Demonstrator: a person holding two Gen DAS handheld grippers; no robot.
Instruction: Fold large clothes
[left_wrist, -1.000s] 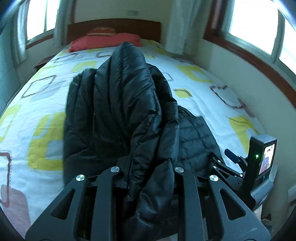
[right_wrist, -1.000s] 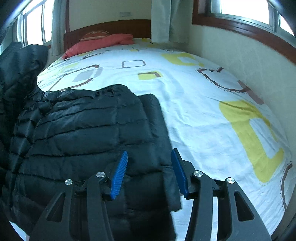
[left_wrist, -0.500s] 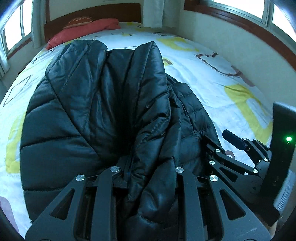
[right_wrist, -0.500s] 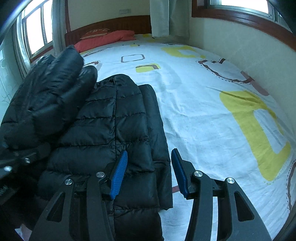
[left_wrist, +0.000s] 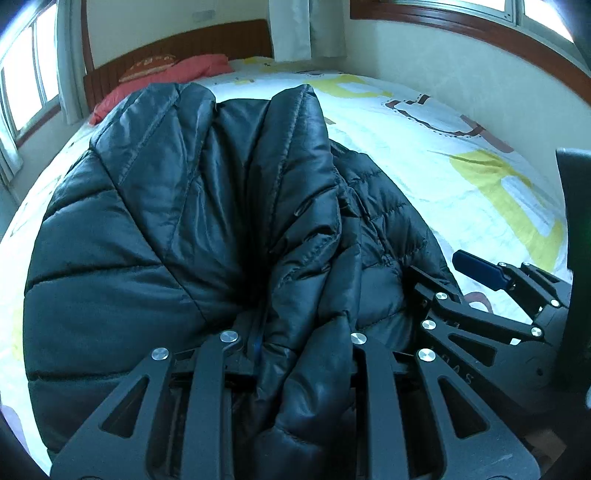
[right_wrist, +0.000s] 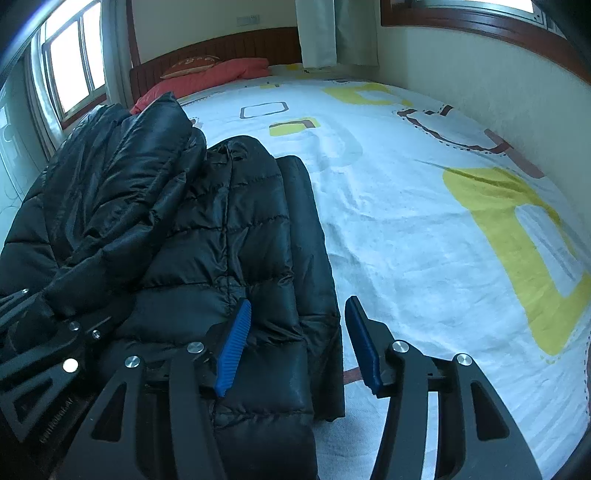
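A black quilted puffer jacket (left_wrist: 177, 229) lies on the bed near its foot. My left gripper (left_wrist: 291, 332) is shut on a bunched fold of the jacket and holds it raised over the flat part; its fingertips are buried in the fabric. In the right wrist view the jacket (right_wrist: 236, 229) lies flat with the raised fold (right_wrist: 110, 184) at its left. My right gripper (right_wrist: 295, 343) is open, its blue pads (right_wrist: 234, 347) astride the jacket's right edge without clamping it. It also shows in the left wrist view (left_wrist: 491, 280).
The bed has a white sheet (right_wrist: 406, 206) with yellow and brown squares. Red pillows (right_wrist: 218, 74) lie by the wooden headboard (right_wrist: 229, 44). A wall (right_wrist: 480, 85) runs along the bed's right side, with windows above it and at the left.
My left gripper has carried the raised fold to the right, over the flat part of the jacket and closer to the right gripper. The right gripper stays open at the jacket's edge.
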